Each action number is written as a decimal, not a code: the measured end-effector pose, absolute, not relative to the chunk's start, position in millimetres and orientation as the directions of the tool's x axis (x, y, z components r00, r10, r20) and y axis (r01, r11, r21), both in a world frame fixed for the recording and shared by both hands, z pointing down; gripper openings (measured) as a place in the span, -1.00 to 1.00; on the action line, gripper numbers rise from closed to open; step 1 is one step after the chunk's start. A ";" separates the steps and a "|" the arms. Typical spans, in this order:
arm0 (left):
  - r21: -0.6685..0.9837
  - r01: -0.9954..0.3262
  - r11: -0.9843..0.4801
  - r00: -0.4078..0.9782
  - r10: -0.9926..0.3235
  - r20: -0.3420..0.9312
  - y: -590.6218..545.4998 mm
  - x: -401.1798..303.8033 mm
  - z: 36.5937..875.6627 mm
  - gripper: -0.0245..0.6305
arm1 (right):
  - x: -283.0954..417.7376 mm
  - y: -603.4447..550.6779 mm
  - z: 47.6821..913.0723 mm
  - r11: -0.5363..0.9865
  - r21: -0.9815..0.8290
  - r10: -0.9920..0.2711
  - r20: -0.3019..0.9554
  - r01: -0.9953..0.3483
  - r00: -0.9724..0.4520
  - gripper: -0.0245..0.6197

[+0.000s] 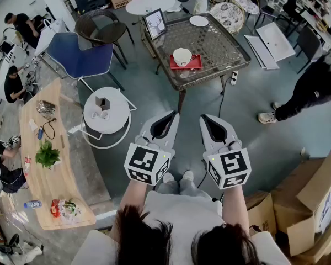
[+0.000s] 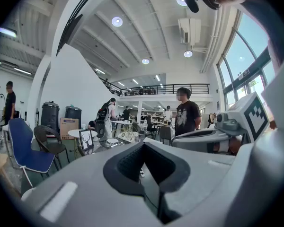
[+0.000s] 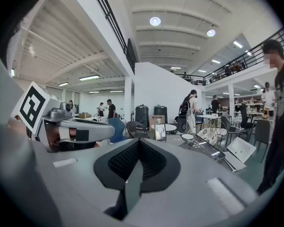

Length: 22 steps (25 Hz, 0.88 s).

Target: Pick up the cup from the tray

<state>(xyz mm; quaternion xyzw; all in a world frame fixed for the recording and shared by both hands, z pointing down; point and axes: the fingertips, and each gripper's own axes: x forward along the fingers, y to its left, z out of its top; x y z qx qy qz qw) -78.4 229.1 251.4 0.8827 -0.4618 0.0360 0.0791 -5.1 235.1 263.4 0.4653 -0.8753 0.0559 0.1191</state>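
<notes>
A white cup (image 1: 182, 56) stands on a red tray (image 1: 195, 64) on the glass-topped table (image 1: 220, 48), far ahead of both grippers. My left gripper (image 1: 166, 118) and right gripper (image 1: 209, 119) are held side by side over the floor, well short of the table, both pointing towards it. In the left gripper view the left gripper (image 2: 143, 148) has its jaws together with nothing between them. The right gripper (image 3: 139, 145) is likewise shut and empty. The cup does not show clearly in either gripper view.
A picture frame (image 1: 155, 23) and a white plate (image 1: 198, 21) are also on the table. A round white side table (image 1: 106, 115), a blue chair (image 1: 80, 57) and a dark chair (image 1: 107, 29) stand to the left. A person (image 1: 314, 87) walks at right. Cardboard boxes (image 1: 314, 203) are at lower right.
</notes>
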 end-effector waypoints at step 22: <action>0.141 -0.818 -0.558 0.575 -0.801 0.163 221.4 -65.4 263.3 -0.92 | 4.4 224.8 277.6 0.562 -0.021 -0.785 0.301 -0.827 -0.542 -0.84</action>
